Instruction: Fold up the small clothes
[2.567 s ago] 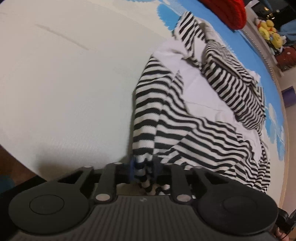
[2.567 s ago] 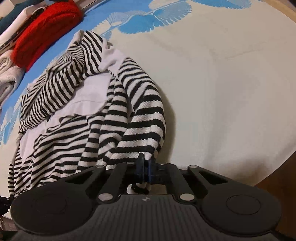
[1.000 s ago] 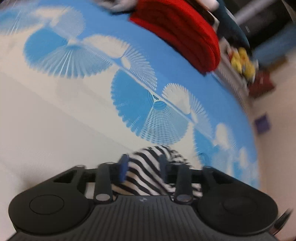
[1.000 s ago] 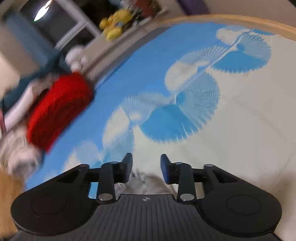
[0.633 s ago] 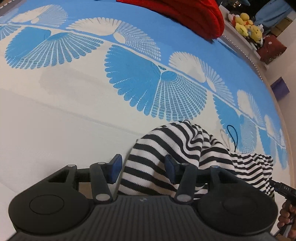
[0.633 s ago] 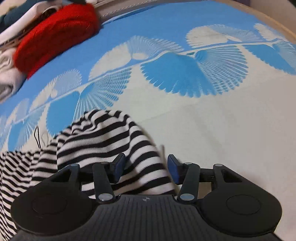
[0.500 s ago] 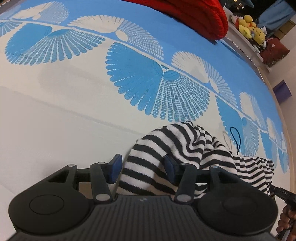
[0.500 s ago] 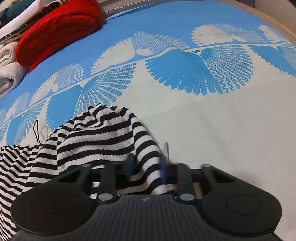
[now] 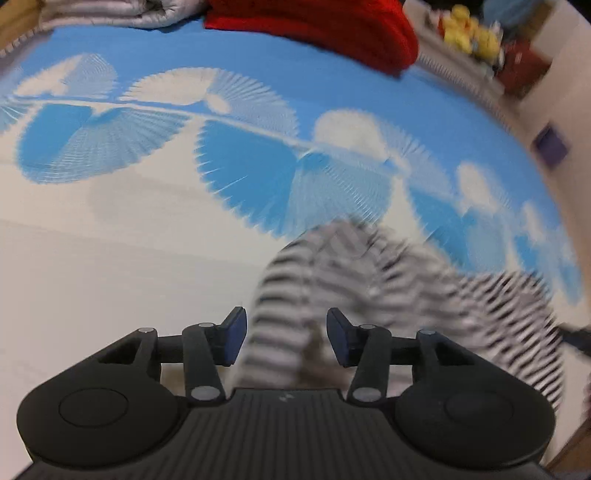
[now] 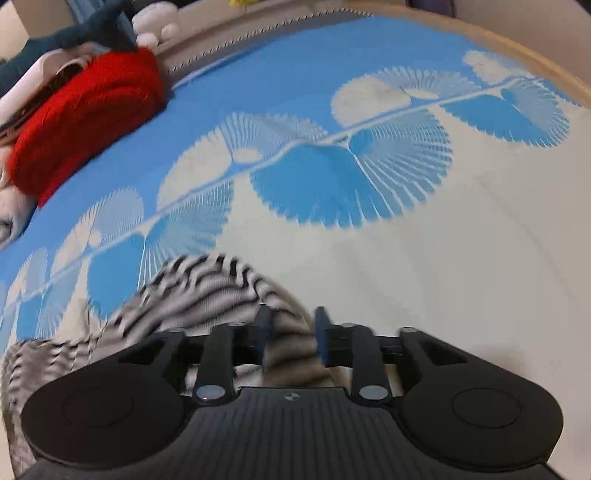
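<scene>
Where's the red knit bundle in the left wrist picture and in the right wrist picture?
Left wrist: red knit bundle at the top edge, right of centre, on the blue mat.
Right wrist: red knit bundle at upper left, on the blue mat.
Shared landmark: the striped garment just ahead of each gripper's fingers.

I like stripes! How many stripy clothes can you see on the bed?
1. The striped garment lies bunched on the blue-and-white bedspread, right in front of both grippers. More could be hidden outside the pictures.
</scene>
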Action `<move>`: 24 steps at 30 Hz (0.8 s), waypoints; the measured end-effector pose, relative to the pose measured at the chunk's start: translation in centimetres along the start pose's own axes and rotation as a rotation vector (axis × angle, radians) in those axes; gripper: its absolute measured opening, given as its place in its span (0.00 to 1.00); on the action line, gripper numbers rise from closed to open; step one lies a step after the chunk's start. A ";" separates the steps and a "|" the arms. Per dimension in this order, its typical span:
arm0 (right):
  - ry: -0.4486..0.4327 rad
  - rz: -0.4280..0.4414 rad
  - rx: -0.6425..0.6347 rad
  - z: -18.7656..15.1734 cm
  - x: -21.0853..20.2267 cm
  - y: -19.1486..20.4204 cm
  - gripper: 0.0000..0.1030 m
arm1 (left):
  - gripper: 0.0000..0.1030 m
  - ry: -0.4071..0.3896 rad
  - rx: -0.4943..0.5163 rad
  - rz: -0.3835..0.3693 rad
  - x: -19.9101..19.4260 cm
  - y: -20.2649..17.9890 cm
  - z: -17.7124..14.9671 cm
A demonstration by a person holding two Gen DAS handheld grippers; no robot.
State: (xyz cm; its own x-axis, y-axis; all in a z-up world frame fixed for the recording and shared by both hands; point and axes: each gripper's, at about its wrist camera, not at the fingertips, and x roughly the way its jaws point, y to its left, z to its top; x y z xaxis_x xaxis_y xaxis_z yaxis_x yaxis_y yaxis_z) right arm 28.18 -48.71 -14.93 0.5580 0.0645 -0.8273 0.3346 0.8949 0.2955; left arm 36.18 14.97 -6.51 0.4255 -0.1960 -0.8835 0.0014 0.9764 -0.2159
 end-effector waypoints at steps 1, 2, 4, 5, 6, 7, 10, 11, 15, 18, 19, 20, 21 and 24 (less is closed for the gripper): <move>0.030 0.017 -0.005 -0.5 -0.7 -0.5 0.48 | 0.51 0.020 -0.008 -0.004 -0.5 0.6 -0.6; 0.066 0.038 -0.010 -1.3 -1.2 -1.0 0.50 | 0.51 0.054 -0.033 -0.031 -0.8 1.4 -1.2; 0.149 0.042 -0.025 -3.3 -1.9 -2.0 0.53 | 0.51 0.137 -0.075 -0.092 -0.8 2.8 -2.8; 0.192 0.037 -0.037 -4.3 -2.0 -2.4 0.53 | 0.51 0.172 -0.077 -0.113 -0.6 3.2 -3.8; 0.228 0.033 -0.054 -5.4 -2.0 -2.8 0.53 | 0.51 0.203 -0.069 -0.122 -0.3 3.6 -4.6; 0.255 0.029 -0.071 -6.3 -1.8 -3.0 0.54 | 0.51 0.235 -0.058 -0.123 0.2 3.6 -5.5; 0.306 0.035 -0.115 -8.1 -1.7 -2.9 0.54 | 0.46 0.313 -0.036 -0.113 1.9 3.4 -7.9; 0.310 0.046 -0.127 -8.3 -1.7 -2.7 0.53 | 0.29 0.308 -0.032 -0.109 2.1 3.3 -8.3; 0.208 0.080 -0.035 -6.8 -3.8 -2.8 0.07 | 0.09 0.160 -0.073 -0.156 -1.4 3.4 -7.0; 0.050 0.057 0.033 -5.1 -6.4 -3.7 0.06 | 0.10 0.075 -0.056 -0.142 -3.8 3.4 -6.6; 0.044 0.023 0.004 -5.2 -6.3 -3.5 0.06 | 0.10 0.100 -0.056 -0.119 -3.3 3.4 -7.1; 0.071 0.002 -0.026 -5.6 -5.6 -3.3 0.06 | 0.10 0.147 -0.057 -0.097 -2.4 3.4 -7.6; 0.119 -0.010 -0.045 -6.2 -4.6 -3.2 0.06 | 0.13 0.216 -0.036 -0.064 -1.1 3.0 -8.3; 0.224 -0.048 -0.072 -7.4 -2.9 -3.0 0.10 | 0.33 0.289 0.003 0.040 0.0 2.6 -9.0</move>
State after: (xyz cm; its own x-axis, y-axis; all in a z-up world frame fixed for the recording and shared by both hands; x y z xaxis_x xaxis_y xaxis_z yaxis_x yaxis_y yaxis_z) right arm 20.00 -48.28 -16.95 0.3574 0.1100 -0.9274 0.2971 0.9281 0.2246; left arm 28.04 16.67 -10.76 0.1499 -0.1751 -0.9731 -0.0076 0.9840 -0.1782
